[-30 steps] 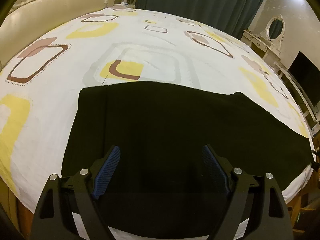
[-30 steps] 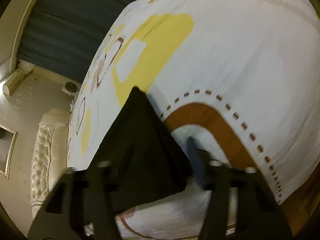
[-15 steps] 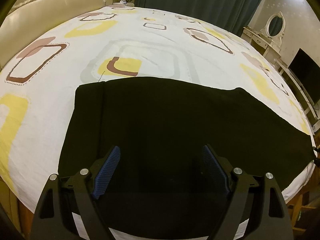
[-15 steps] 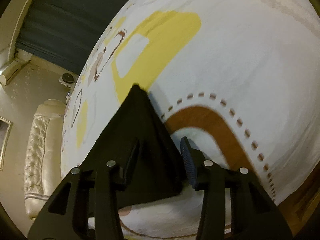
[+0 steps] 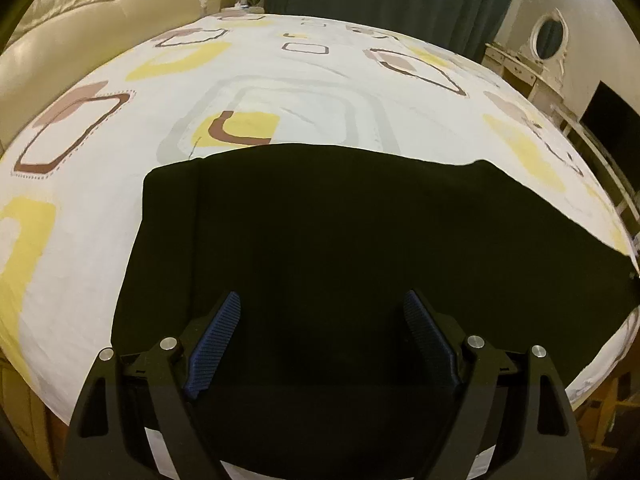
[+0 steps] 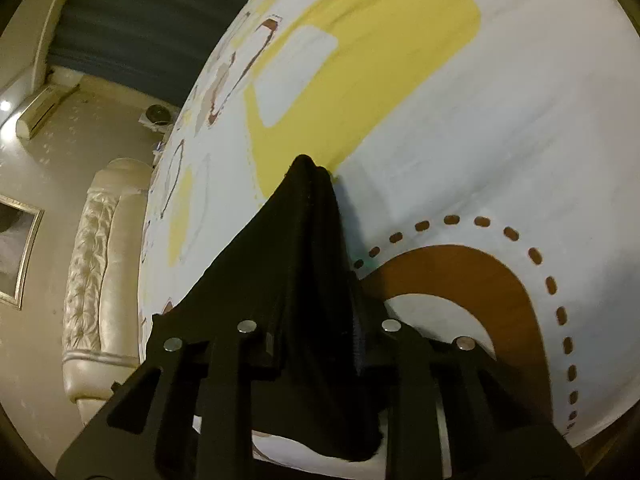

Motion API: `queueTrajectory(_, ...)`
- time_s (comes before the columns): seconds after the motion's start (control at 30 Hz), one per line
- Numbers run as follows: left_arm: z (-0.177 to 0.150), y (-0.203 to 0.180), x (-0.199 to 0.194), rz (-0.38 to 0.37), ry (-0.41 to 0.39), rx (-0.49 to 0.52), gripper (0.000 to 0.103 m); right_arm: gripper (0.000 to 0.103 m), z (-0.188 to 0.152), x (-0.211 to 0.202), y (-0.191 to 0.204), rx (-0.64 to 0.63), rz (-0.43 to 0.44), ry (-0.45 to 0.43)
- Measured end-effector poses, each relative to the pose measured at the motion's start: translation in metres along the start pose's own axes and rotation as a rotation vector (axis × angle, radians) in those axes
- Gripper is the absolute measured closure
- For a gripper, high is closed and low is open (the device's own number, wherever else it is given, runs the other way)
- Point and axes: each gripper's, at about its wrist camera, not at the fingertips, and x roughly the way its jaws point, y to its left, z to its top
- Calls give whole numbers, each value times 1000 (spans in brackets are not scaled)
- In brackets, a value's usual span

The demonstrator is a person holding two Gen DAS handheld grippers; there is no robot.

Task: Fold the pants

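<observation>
Over on the left, the left gripper (image 5: 320, 312) hovers above the black pants (image 5: 360, 248), fingers (image 5: 216, 332) spread wide with nothing between them. The pants lie flat across the patterned bed sheet (image 5: 300, 92). On the right, the right gripper (image 6: 316, 332) is closing its narrow fingers, a bunched end of the pants (image 6: 308, 240) squeezed between them.

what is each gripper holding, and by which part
The right gripper is closing on the pants, bunched between its fingers at one end corner. The left gripper hovers open over them, holding nothing.
</observation>
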Motion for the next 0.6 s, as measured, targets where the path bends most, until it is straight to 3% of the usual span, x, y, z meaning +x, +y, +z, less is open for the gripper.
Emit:
queueTrajectory(0.27, 4, -1, 0, -15, 12, -4, 20, 86, -16, -23, 40, -17, -82, -90)
queueTrajectory(0.43, 9, -8, -11, 9, -12, 18, 20, 86, -25, -42, 79, -37, -32, -116)
queueTrajectory(0.6, 12, -21, -18, 23, -24, 81, 20, 86, -43, -57, 147, -117, 22, -128)
